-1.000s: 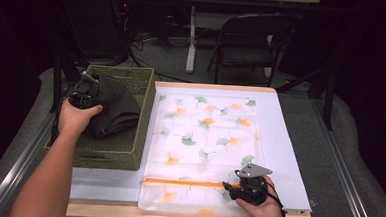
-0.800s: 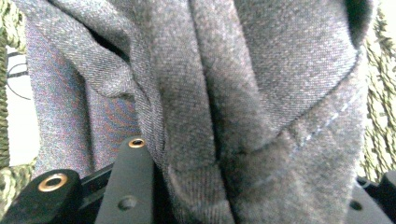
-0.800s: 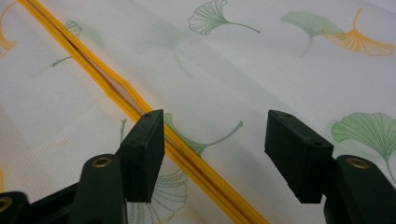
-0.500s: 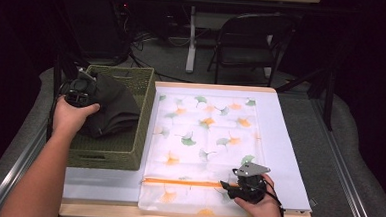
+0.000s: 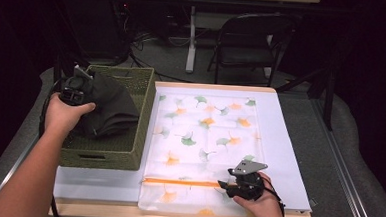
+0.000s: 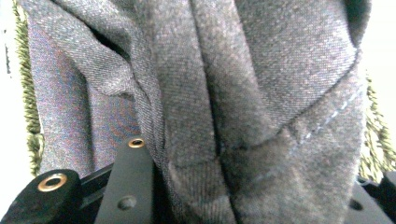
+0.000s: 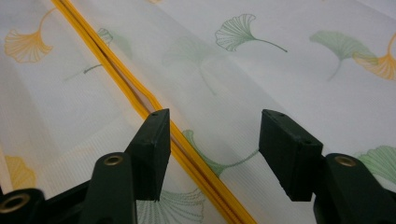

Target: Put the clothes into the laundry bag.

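Left gripper (image 5: 76,93) clamping dark garment (image 5: 108,109), no readable labels

Hand-held gripper (image 7: 212,140) open, over orange zipper (image 7: 140,100)

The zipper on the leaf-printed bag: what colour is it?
Orange-yellow. The zipper shows best in the right gripper view, running between the right gripper's open jaws.

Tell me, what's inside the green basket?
A dark grey cloth sits bunched in the woven green basket, and the left tool grips a fold of it. The cloth covers the basket's bottom, so anything lying underneath it is hidden.
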